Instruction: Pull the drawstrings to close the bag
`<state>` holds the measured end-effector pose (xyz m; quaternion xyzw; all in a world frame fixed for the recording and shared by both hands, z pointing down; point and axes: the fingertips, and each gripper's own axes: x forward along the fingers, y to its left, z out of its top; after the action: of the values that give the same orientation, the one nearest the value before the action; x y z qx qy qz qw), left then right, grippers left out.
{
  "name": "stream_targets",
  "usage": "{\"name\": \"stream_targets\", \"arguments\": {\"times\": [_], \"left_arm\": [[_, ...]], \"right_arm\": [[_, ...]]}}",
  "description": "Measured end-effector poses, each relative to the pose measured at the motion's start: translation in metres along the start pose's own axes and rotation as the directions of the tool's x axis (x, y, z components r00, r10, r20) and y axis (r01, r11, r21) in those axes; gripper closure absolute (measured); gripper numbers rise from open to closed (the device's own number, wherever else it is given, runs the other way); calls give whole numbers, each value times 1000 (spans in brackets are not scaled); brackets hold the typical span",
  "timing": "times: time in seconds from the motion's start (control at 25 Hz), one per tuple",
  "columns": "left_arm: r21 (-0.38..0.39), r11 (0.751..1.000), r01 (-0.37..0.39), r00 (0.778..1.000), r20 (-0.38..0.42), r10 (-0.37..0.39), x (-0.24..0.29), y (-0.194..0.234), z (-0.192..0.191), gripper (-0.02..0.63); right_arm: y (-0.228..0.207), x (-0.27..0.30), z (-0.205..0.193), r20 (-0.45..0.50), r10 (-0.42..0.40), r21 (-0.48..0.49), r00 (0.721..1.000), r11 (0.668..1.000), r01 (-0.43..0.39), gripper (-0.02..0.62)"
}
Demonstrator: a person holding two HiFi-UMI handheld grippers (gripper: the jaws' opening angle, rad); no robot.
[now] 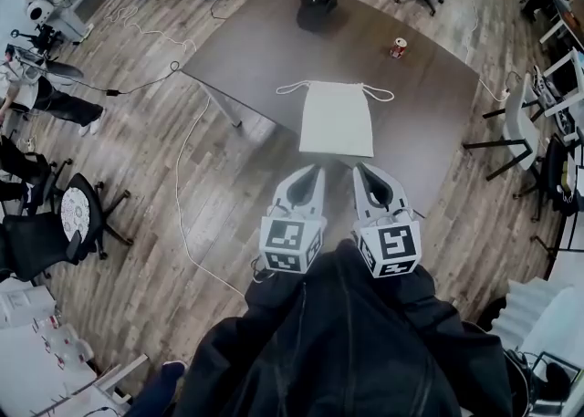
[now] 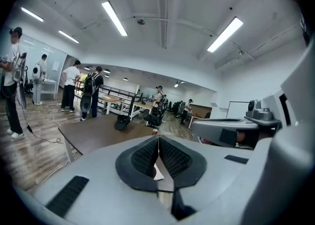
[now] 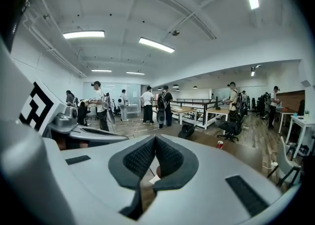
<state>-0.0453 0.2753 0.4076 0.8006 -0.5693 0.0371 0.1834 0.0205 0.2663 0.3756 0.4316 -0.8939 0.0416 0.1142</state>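
The plain white bag (image 1: 336, 119) lies flat at the desk's (image 1: 246, 50) near edge, with its drawstrings (image 1: 379, 92) looped at the far end and bare desk on either side, a red can (image 1: 399, 47) with unreadable print far right, and the left tool (image 1: 315, 172) and right tool (image 1: 362, 172), both fully closed and empty, hovering side by side just near of the bag.

A white bag (image 1: 336, 119) lies flat on the dark table (image 1: 265, 50), the left tool (image 1: 315, 170) and right tool (image 1: 362, 170) near it.

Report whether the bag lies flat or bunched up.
Flat: the bag lies spread on the table, top edge ungathered, drawstrings loose.
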Motion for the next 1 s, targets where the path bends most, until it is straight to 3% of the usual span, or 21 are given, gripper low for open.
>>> {"name": "stream_targets", "arguments": {"times": [0.16, 0.4, 1.0], "left_arm": [[-31, 999, -3, 1000, -21, 3, 3, 19, -12, 572], [-41, 999, -1, 999, -50, -1, 43, 31, -16, 572], [4, 995, -95, 991, -99, 95, 248, 98, 32, 572]], "right_arm": [[-1, 9, -11, -33, -38, -4, 999, 999, 38, 572], [-34, 30, -27, -76, -82, 1, 994, 997, 82, 572], [-196, 187, -8, -49, -68, 57, 996, 996, 71, 572]]}}
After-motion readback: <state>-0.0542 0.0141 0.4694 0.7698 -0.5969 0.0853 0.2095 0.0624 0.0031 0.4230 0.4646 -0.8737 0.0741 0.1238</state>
